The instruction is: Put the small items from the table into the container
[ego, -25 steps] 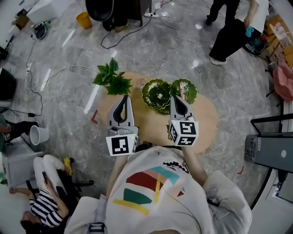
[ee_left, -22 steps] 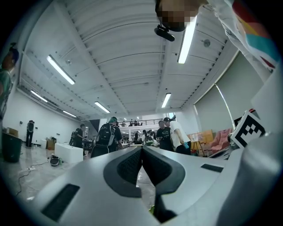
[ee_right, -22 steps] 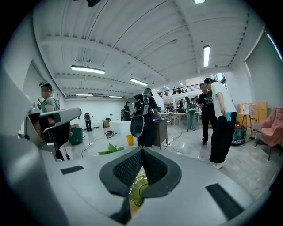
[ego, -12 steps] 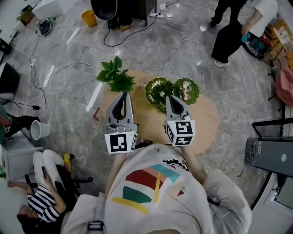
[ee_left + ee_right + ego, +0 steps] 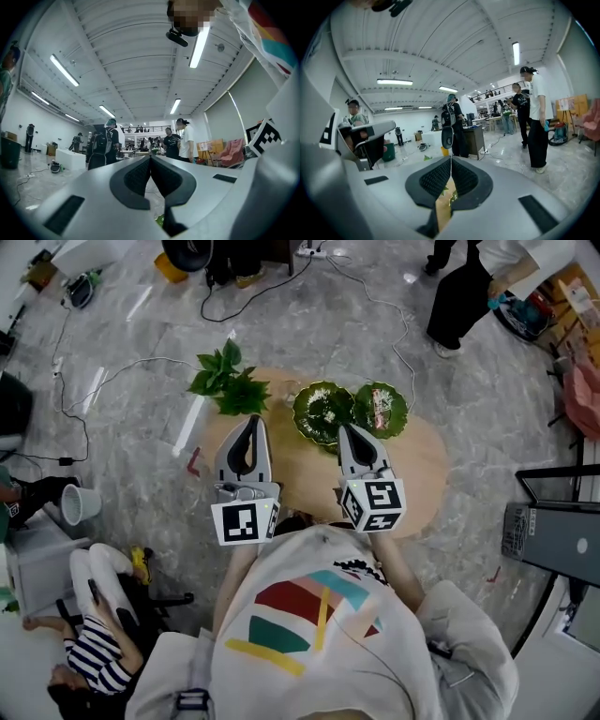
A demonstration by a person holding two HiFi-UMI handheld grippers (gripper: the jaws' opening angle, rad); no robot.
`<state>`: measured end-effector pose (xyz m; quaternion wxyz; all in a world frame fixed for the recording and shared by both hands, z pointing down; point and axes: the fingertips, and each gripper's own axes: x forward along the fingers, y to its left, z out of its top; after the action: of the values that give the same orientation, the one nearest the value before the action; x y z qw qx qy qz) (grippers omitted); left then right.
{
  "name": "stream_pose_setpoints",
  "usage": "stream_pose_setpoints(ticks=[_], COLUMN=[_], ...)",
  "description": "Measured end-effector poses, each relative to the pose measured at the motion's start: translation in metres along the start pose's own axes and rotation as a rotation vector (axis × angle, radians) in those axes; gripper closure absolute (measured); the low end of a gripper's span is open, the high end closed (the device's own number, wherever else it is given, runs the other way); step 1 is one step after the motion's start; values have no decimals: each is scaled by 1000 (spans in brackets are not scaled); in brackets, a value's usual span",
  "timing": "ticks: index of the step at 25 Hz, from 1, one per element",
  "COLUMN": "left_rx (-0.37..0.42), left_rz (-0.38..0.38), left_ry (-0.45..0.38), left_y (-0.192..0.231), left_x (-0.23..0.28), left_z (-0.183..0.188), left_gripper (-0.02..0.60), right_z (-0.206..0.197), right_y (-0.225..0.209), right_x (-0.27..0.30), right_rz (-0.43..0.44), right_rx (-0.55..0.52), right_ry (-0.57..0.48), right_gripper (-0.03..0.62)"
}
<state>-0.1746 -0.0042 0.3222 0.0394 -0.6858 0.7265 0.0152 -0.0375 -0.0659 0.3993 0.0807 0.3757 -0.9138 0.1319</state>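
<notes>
Nearest is the person's white shirt (image 5: 319,624) with its coloured print. Just beyond it, both grippers are held over the near half of the round wooden table (image 5: 417,470).

The left gripper (image 5: 250,423) is on the left, its marker cube (image 5: 246,523) closest to the body. In the left gripper view (image 5: 150,157) its jaws meet at the tips, with nothing between them. The right gripper (image 5: 345,429) is to its right and well apart from it. Its own view (image 5: 450,159) shows the jaws pressed together and empty; through the slit below the tips only a strip of the tabletop and a bit of green can be seen.

Farther across the table, two green leaf-shaped dishes sit side by side, touching or nearly so. The left dish (image 5: 302,413) holds pale bits too small to make out. The right dish (image 5: 401,416) holds a small reddish packet (image 5: 380,409). The right gripper's tip lies at the near rim of the left dish; whether it touches cannot be told.

A leafy plant (image 5: 228,385) sits at the table's far left edge. Beyond the table, cables (image 5: 375,306) trail over the grey marble floor, and a person in black trousers (image 5: 464,296) stands at the far right.
</notes>
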Motion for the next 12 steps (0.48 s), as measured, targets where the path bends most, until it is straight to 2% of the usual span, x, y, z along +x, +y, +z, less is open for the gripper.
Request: stream_pose_setpoints(ticks=[4,6,7,10,12], left_rx=[-6,-5,-6,-8,-11], left_rz=[-46,-89,-119,-201,-250], left_ry=[27,50,65,109,152], left_y=[-12,-24,-32,-56,-74], left_x=[13,22,26,37,42], left_z=[-11,-16,-20,-33,-49], left_gripper=[574,574,574,574,574], right_z=[-7,-16,-24,-58,-95], right_y=[-28,-47,-57,-84,-100], right_x=[-15,-27,-36,-59,-72], right_rz=[-71,-141,-184,-284,-342], right_rx=[60,86,109,172,196], right_ry=[-28,-30,-23,38,109], right_gripper=[558,386,360,342,338])
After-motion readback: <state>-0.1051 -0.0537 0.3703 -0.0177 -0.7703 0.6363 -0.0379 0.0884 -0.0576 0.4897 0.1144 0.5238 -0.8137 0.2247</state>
